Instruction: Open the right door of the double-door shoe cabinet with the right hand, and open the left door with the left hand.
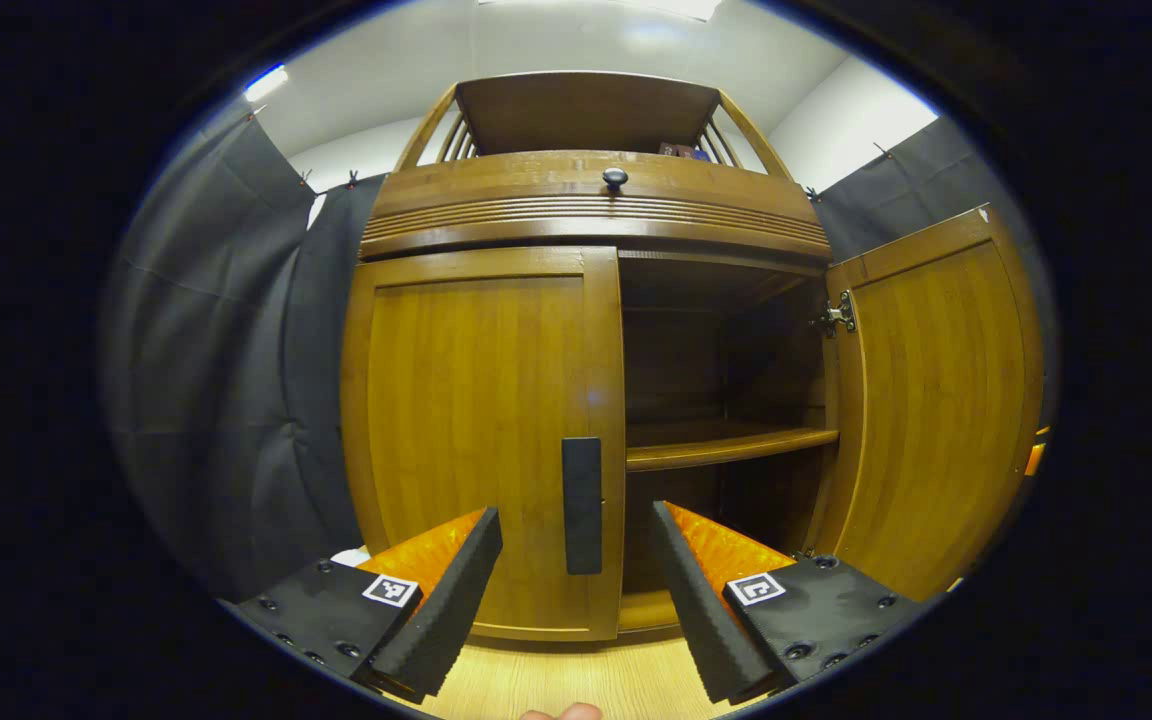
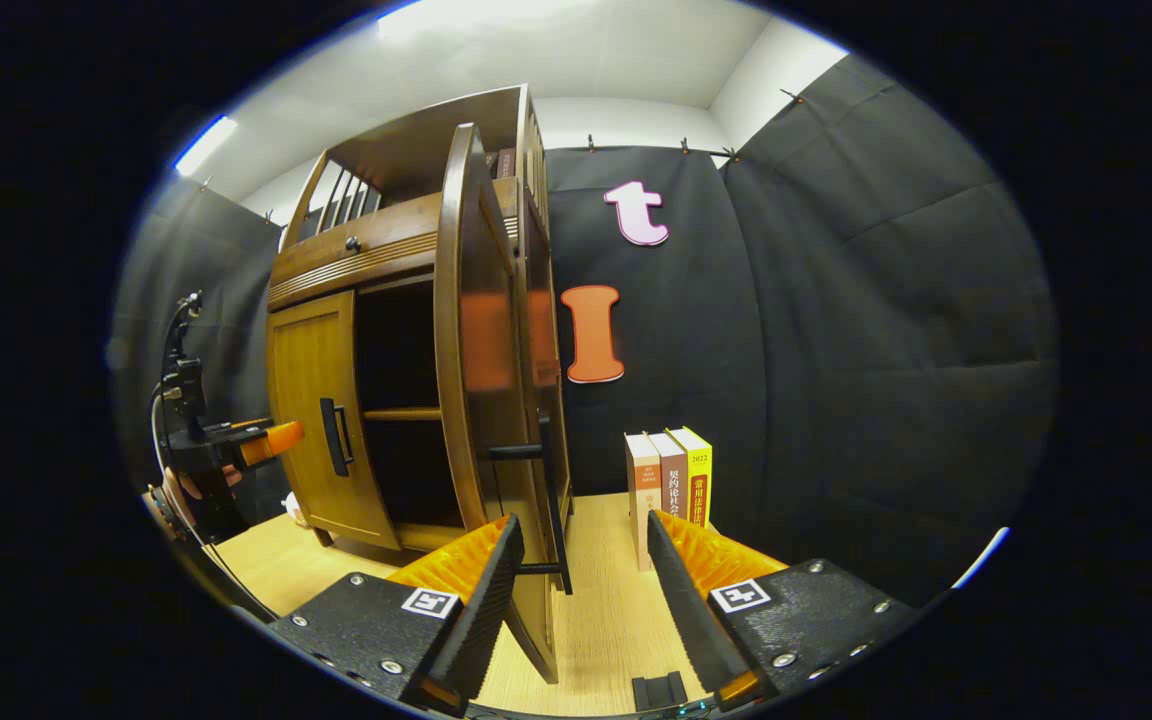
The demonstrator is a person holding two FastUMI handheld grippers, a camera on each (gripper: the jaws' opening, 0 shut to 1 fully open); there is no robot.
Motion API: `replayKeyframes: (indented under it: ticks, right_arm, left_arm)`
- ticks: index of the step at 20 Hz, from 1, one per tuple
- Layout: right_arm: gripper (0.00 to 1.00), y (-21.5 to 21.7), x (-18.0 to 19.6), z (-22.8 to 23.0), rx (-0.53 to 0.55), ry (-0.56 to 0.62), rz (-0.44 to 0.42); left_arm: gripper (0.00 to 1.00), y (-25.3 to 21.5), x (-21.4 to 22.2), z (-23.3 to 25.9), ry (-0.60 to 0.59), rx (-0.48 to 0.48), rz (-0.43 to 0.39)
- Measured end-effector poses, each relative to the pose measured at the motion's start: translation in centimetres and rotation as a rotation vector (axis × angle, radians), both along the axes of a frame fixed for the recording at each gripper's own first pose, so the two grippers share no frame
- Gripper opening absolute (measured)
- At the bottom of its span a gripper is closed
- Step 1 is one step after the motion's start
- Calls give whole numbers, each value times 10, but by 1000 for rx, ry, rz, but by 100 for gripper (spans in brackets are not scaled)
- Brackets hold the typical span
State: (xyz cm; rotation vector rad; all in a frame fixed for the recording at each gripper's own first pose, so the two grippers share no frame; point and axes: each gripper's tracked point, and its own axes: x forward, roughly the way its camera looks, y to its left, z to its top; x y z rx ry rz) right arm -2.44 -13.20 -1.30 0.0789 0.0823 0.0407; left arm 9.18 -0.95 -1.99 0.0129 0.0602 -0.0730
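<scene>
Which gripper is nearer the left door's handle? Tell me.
Left. The left gripper sits right before the left door's handle, jaws open around it. The right gripper is over at the open right door.

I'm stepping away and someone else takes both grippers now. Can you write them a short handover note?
Right gripper: open, at the right door's handle, fingers either side, not clamped. Right door is swung wide open.
Left gripper: open, lined up on the left door's handle, not gripping.
Left door is shut.
Done: right door. Left: close on the left handle and pull that door open.
</scene>
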Motion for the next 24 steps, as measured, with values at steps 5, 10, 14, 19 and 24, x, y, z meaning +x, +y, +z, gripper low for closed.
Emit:
replayKeyframes:
  ticks: [5, 10, 14, 19, 24]
  right_arm:
    - [84, -13, -2, 19, 37, -58, -52]
    - [85, -21, -5, 11, -59, -31, -95]
    - [84, -16, -4, 0, -109, -2, -88]
    - [85, -8, 2, 0, -129, 1, -77]
    - [85, -12, 6, 4, -109, -17, -102]
  left_arm:
    - [99, 0, 40, 1, -14, 42, -2]
    - [94, 2, 73, -22, 31, 60, 3]
    - [94, 9, 89, -41, 65, 20, 23]
    - [94, 10, 104, -51, 82, 25, 20]
    - [91, -2, 107, -46, 59, 32, -10]
